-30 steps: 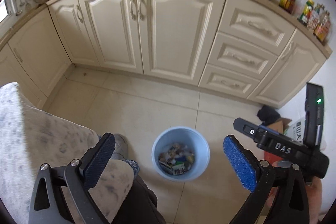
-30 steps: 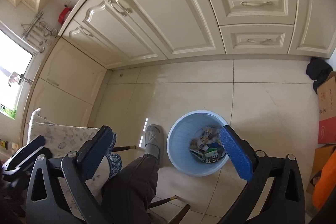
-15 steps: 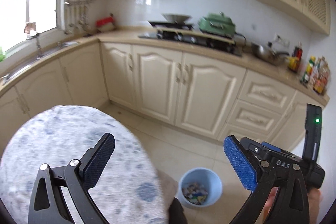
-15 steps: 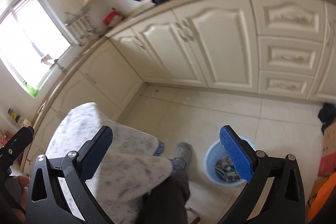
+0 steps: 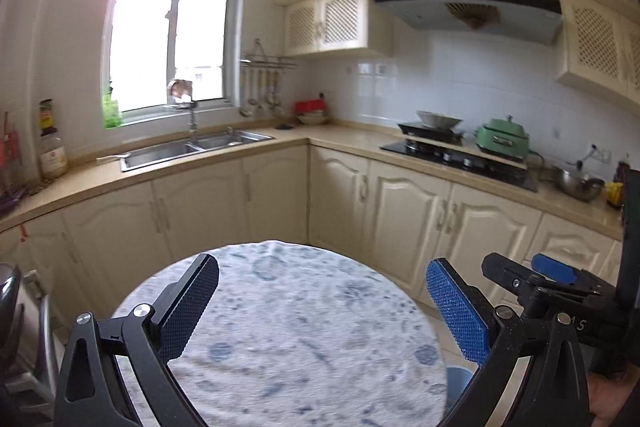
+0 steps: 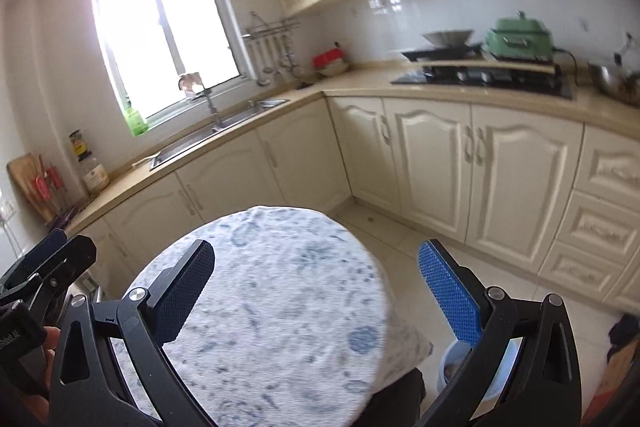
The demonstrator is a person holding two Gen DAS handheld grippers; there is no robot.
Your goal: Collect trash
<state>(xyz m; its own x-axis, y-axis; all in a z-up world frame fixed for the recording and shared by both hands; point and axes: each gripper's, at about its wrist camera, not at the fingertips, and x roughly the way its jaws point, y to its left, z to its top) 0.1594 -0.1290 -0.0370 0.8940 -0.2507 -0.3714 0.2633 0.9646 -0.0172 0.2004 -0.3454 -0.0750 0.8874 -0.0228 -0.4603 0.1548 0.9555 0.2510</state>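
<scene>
Left gripper (image 5: 322,307) hangs over the round table (image 5: 288,339), fingers spread wide with nothing between them. Only a sliver of the blue trash bin (image 5: 460,385) peeks past the table edge, low on the right. Over to the right gripper (image 6: 316,293), fingers also spread and holding nothing, and this view shows more: the bin (image 6: 450,367) stands on the floor (image 6: 420,259) just beside the table.

Round cloth-covered table (image 5: 296,327) right under both wide-parted jaws; blue bin (image 6: 452,367) half-hidden beside it.
</scene>
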